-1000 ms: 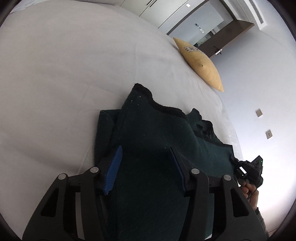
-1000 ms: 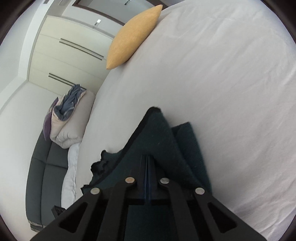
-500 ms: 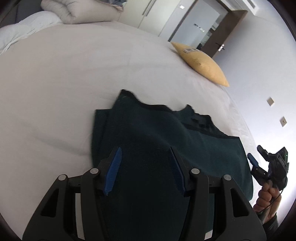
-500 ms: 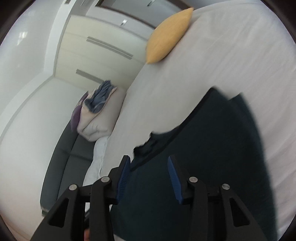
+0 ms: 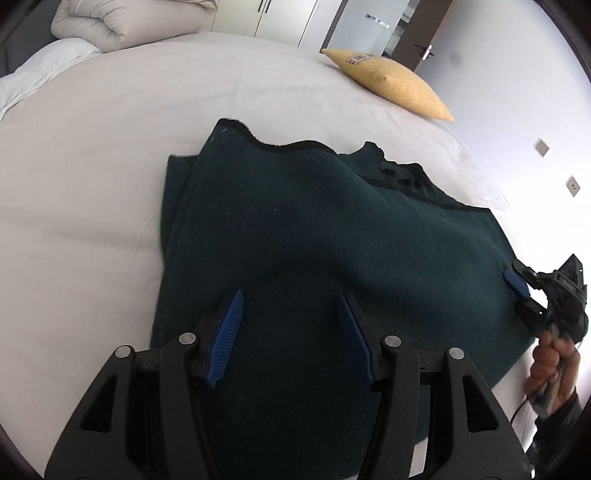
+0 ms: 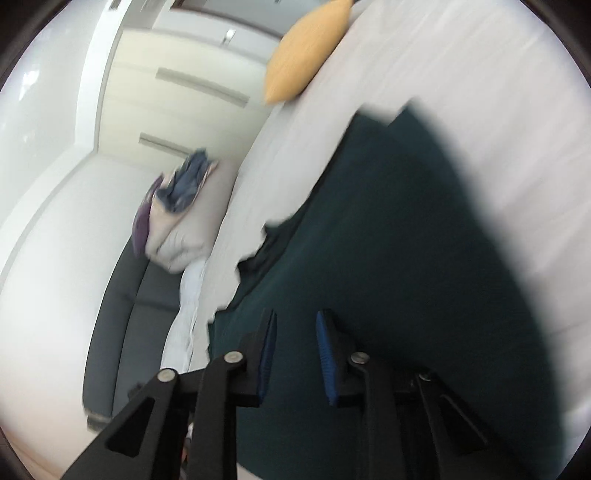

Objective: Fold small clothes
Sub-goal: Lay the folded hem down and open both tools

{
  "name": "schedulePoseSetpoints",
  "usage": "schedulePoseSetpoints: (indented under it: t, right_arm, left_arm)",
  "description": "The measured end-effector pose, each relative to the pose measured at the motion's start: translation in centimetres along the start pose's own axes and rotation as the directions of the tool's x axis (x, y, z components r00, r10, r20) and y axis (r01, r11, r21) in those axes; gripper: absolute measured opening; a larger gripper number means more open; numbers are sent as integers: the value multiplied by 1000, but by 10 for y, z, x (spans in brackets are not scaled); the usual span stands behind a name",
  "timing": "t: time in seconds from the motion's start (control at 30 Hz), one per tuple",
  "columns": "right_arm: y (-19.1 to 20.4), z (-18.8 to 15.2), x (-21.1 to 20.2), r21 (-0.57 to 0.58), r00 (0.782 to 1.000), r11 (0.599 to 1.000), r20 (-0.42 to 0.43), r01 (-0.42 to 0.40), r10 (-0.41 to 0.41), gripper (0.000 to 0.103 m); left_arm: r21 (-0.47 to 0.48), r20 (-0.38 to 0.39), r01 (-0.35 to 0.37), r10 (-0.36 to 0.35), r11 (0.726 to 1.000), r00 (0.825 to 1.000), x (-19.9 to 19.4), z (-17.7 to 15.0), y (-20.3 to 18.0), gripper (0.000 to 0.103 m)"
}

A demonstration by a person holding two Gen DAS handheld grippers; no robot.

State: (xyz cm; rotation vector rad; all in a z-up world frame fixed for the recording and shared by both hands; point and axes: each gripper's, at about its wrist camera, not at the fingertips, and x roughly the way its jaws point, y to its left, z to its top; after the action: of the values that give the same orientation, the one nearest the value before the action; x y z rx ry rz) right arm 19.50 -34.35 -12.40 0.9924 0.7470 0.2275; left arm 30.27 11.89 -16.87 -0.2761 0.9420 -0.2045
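A dark green knitted garment (image 5: 332, 236) lies folded over and flat on the white bed (image 5: 110, 147), its black-trimmed edge toward the far side. My left gripper (image 5: 290, 299) hovers over the garment's near part, open, with nothing pinched between its blue pads. In the left wrist view my right gripper (image 5: 521, 295) sits at the garment's right edge, carried by a person's hand (image 5: 554, 358). The right wrist view is blurred: the right gripper (image 6: 295, 321) is above the garment (image 6: 406, 258), its jaws closing with a narrow gap and no cloth between them.
A yellow cushion (image 5: 391, 85) lies at the bed's far edge. A rolled beige duvet (image 5: 122, 22) with blue clothes (image 6: 188, 181) on it rests on a dark sofa (image 6: 125, 317) beside the bed. White sheet surrounds the garment.
The right gripper let go of the raised fold, which dropped flat onto the garment. Its jaws opened, then narrowed, and it drew back. The left gripper also moved back, still open.
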Motion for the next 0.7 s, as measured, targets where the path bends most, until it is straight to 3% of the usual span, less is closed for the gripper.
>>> schedulePoseSetpoints:
  t: [0.07,0.13,0.2,0.27,0.33,0.43,0.5,0.57,0.63,0.7]
  right_arm:
    - [-9,9,-21,44,997,998,64,46,-48,17]
    - [-8,10,-39,83,990,994,112,72,-81,35]
    - [6,0,-45,78,993,997,116,26,-35,47]
    - [32,-21,-35,27,997,999,65,-36,34,52]
    - [59,-53,-8,-9,990,992,-69,-125,124,57]
    - [90,-97,40,-60,956,985,-255,-164,144,57]
    - [90,-110,63,-65,943,987,-310,-149,122,57]
    - [72,-108,66,-33,950,995,-302,-96,82,52]
    - [49,-99,53,10,964,996,-253,-87,86,36]
    - [26,-83,30,69,979,995,-184,-76,88,33]
  left_arm:
    - [-10,15,0,0,1000,1000,-6,-7,2,53]
    - [-21,20,-9,10,1000,1000,-14,-11,2,53]
    - [-47,26,-19,21,999,999,-25,-15,4,53]
    - [-62,35,-21,23,998,999,-37,-19,-2,53]
    - [-53,39,8,-6,999,999,-47,-25,-12,53]
    - [-11,-6,0,0,1000,1000,-48,-39,-20,58]
    - [-21,-18,-9,9,1000,1000,-46,-46,-12,57]
    - [-54,-15,18,-19,998,1000,-52,-48,2,57]
    - [-75,-10,36,-37,997,999,-60,-50,15,57]
    - [-90,-10,59,-60,994,998,-63,-53,23,57]
